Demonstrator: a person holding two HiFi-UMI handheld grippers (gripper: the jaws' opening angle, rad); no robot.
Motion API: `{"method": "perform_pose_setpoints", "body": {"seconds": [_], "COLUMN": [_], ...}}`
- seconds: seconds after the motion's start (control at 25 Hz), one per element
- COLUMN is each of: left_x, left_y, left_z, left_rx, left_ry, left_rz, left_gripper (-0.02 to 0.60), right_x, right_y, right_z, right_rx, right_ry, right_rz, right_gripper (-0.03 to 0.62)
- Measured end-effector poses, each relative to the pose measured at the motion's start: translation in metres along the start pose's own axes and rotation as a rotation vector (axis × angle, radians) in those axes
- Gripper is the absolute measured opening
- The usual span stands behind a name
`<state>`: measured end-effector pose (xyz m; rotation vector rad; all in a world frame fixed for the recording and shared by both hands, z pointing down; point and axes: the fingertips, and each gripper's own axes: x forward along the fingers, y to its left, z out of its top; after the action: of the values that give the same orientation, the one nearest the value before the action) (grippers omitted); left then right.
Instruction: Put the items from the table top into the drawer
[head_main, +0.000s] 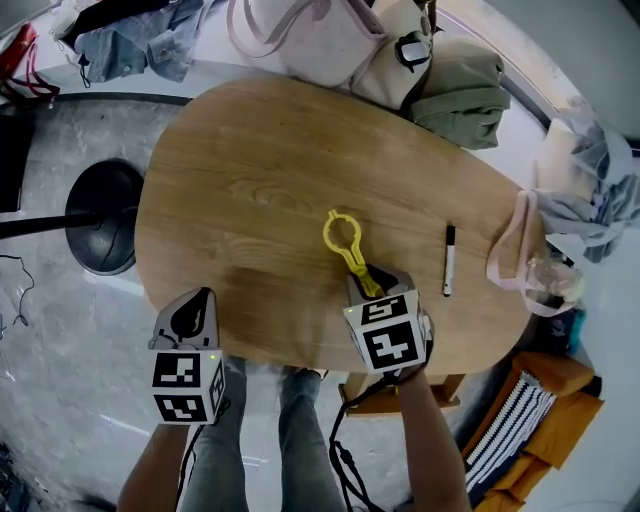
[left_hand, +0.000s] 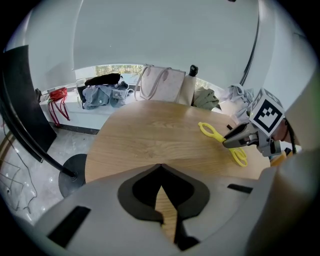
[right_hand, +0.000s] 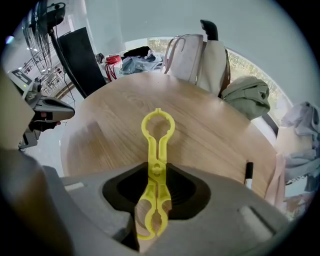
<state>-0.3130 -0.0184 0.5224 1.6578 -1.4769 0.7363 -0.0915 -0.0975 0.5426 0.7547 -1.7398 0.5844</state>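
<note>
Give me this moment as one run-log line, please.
right tongs: shut on yellow plastic opener, on table | left tongs: shut, empty | black marker: untouched

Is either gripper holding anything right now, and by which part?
The right gripper grips the yellow tool by the end opposite its big ring; the left gripper holds nothing.

No words, brand names or numbers can be read anywhere. The only printed signs are black-and-white square marker patterns on the left cube (head_main: 188, 387) of the left gripper (head_main: 197, 300) and the right cube (head_main: 388, 335) of the right gripper (head_main: 375, 283). The yellow plastic opener (right_hand: 155, 165) and the pen (head_main: 449, 258) show no legible print.
</note>
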Motion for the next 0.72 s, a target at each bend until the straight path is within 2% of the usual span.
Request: {"method": "perform_pose_setpoints", "body": {"seconds": [0.28,0.72], "left_x": [0.0,-0.003], "left_y": [-0.018,-0.07], "left_z": [0.003,0.014], "left_rx": [0.057,0.175], "left_ry": [0.005,0.001], "left_rz": [-0.027,-0.091], "left_gripper": [-0.003,-0.003], "right_x": [-0.016,-0.054], "right_y": [-0.003,-0.025], "right_z": [-0.013,-0.069], "right_rx": [0.025,0.137], "right_ry": [-0.026,-0.03], "right_rz": [-0.004,-0.047], "right_gripper": [0.117,0.117]}}
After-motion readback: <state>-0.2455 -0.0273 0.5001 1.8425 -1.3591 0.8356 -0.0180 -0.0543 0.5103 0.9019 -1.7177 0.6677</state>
